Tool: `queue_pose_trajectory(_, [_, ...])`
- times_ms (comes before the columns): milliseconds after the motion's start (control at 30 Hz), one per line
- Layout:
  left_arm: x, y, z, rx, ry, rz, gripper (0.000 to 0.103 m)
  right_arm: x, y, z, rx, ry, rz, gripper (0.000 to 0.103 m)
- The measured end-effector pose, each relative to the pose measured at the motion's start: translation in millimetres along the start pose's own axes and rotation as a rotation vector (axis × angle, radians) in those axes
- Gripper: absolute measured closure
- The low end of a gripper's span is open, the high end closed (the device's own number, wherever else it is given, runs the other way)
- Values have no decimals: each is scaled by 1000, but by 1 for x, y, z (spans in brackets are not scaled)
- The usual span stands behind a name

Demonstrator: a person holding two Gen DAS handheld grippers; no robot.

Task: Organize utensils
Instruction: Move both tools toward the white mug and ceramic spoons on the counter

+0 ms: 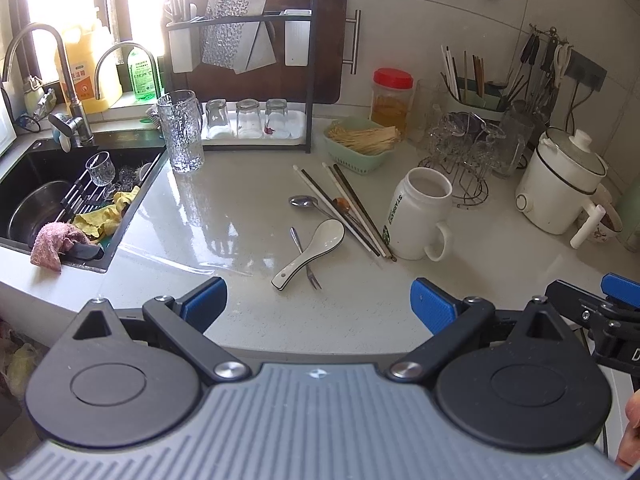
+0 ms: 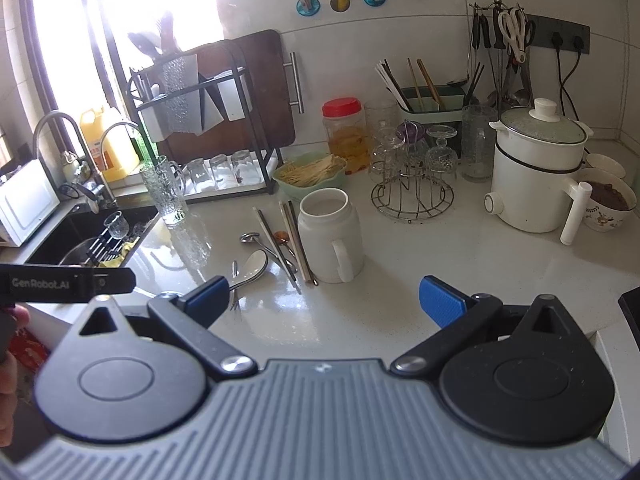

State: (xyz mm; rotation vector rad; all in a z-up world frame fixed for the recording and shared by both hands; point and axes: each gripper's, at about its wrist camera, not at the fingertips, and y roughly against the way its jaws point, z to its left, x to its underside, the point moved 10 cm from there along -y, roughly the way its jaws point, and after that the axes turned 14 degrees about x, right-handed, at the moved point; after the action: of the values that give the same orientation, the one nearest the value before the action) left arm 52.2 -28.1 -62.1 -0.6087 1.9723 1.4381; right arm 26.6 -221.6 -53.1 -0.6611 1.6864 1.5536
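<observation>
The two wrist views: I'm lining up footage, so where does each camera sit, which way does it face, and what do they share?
Left wrist: sits on the left tongs, open, facing the counter's loose utensils, sink to the left; the right tongs poke in at right.
Right wrist: sits on the right tongs, open, facing the mug and white pot; the left tongs and fingers show at left.
Shared: mug, white spoon, chopsticks, fork.
</observation>
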Motion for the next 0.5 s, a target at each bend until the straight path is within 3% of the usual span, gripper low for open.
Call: queue_pose_trajectory(500, [4, -5, -9, 9, -9, 5, 3, 4, 3, -2, -7, 3, -23, 0])
